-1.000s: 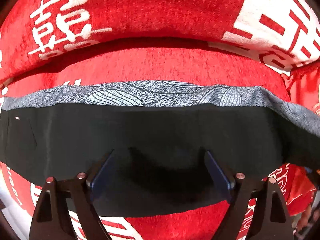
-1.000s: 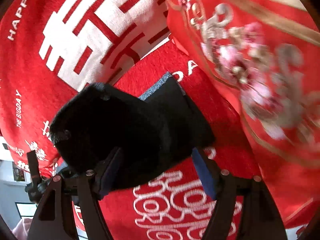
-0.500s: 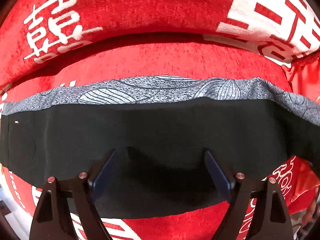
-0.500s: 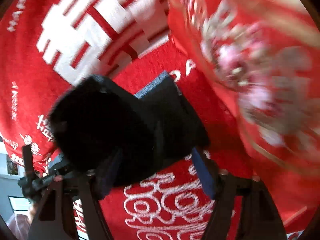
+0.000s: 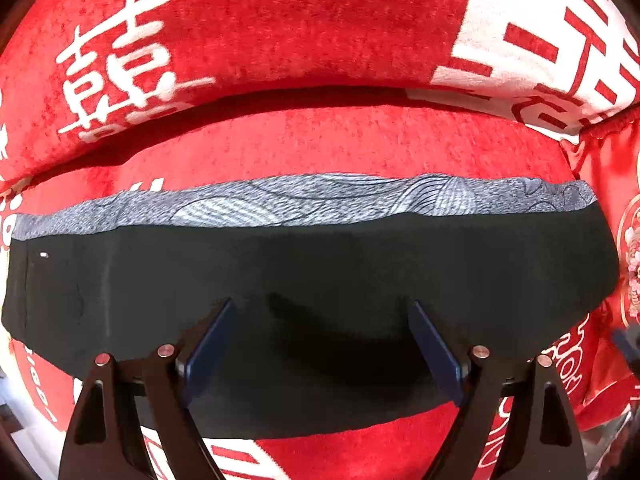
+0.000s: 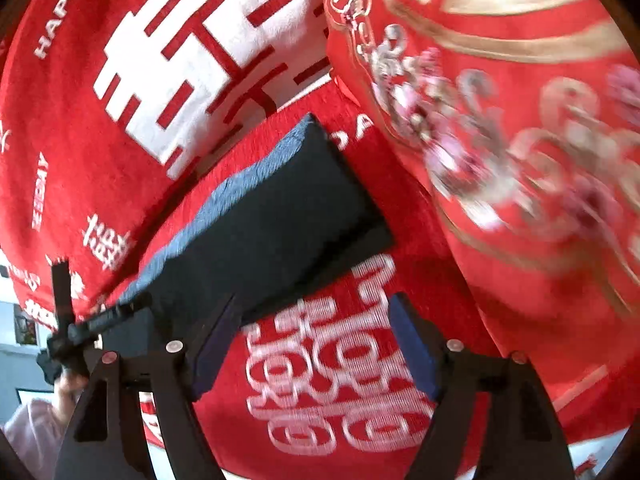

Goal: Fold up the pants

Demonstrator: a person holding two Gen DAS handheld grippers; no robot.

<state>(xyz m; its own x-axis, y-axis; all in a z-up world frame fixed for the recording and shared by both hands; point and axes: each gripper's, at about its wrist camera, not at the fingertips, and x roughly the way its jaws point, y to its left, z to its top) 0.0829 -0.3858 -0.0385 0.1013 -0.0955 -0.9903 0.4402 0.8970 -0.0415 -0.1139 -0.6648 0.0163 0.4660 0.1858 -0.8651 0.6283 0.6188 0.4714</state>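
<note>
The pants are black with a grey patterned strip along the far edge. They lie folded into a long flat band on the red seat cushion. My left gripper is open, jaws wide apart just above the near half of the pants, holding nothing. In the right wrist view the pants lie flat, running from far right to near left. My right gripper is open and empty, over the red cushion beside the pants' near edge. The left gripper shows at the left edge of that view.
A red back cushion with white characters rises behind the seat. A red embroidered pillow with gold and pink pattern stands at the right end of the pants. The seat's front edge is just below my left gripper.
My right gripper has let go of the black cloth and drawn back to the right; the lifted flap now lies flat. The left gripper has barely moved.
</note>
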